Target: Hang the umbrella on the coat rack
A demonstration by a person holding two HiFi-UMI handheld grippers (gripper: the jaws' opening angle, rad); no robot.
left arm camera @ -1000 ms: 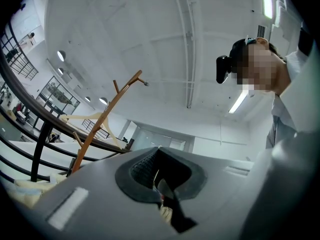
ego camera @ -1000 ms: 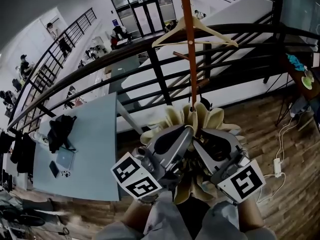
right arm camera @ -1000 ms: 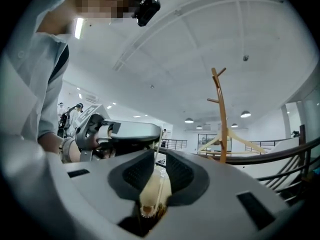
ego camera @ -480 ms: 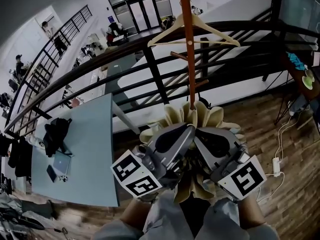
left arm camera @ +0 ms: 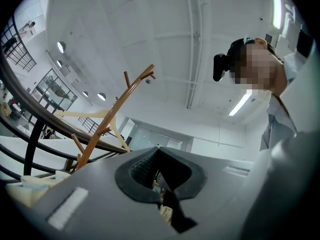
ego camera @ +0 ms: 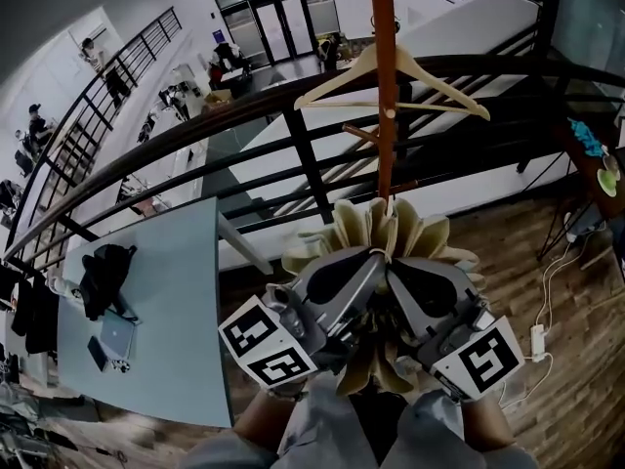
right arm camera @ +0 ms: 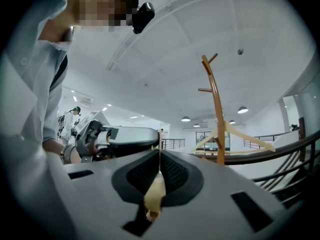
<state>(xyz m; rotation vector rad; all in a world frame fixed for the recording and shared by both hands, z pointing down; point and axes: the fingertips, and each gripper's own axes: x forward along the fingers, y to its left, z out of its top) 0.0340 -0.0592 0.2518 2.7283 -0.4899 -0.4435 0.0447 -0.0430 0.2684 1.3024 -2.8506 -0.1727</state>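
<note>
My left hand-held gripper and right hand-held gripper both clamped on cream umbrella, lower centre, coat rack above

Cream-yellow umbrella, red-brown coat rack — pale wooden hanger, black railing.

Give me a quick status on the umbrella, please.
Grip: left claw and right claw both shut on umbrella. Not yet hung, held low by the coat rack. Above it: wooden hanger on the rack.
</note>
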